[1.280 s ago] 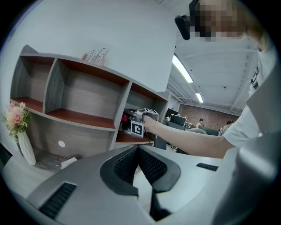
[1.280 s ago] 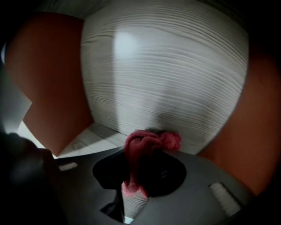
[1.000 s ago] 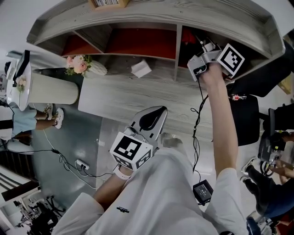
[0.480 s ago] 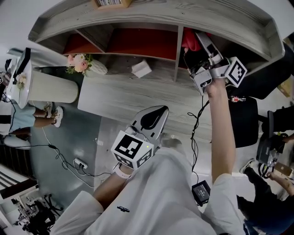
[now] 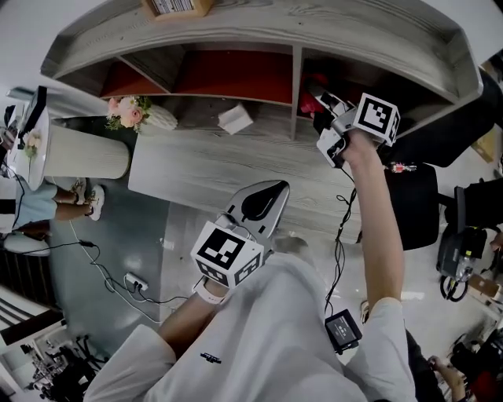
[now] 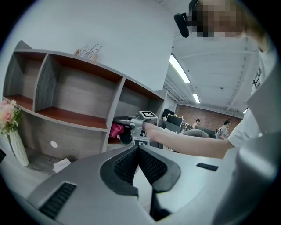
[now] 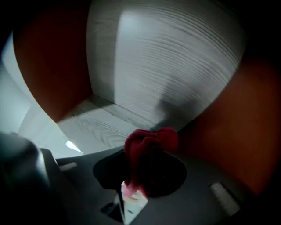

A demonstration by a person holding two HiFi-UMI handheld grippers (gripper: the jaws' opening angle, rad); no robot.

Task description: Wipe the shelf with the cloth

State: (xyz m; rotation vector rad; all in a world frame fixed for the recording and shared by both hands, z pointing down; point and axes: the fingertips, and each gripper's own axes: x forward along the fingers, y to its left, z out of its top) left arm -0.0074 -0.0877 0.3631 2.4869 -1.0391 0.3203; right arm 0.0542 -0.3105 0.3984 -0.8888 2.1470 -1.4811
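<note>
A grey wooden shelf unit point(image 5: 236, 35) with red-brown boards stands over a grey counter point(image 5: 236, 169). My right gripper point(image 5: 324, 110) reaches into the right compartment, shut on a bunched red cloth point(image 5: 308, 100). In the right gripper view the red cloth point(image 7: 149, 147) bulges out between the jaws of the right gripper point(image 7: 139, 173), close to the compartment's grey back panel point(image 7: 162, 66). My left gripper point(image 5: 259, 202) hangs low near my body, shut and empty. The left gripper point(image 6: 138, 150) looks toward the shelf point(image 6: 74, 116), the red cloth point(image 6: 116, 130) and the right gripper point(image 6: 125, 122).
A vase of pink flowers point(image 5: 137, 111) and a crumpled white paper point(image 5: 234, 118) sit on the counter under the middle compartment. A box point(image 5: 174, 6) rests on top of the shelf. A white cylinder point(image 5: 82, 153) lies at the left, a black chair point(image 5: 413, 208) at the right.
My right gripper, with the red cloth, has shifted left and slightly outward inside the right compartment. The left gripper has stayed where it was.
</note>
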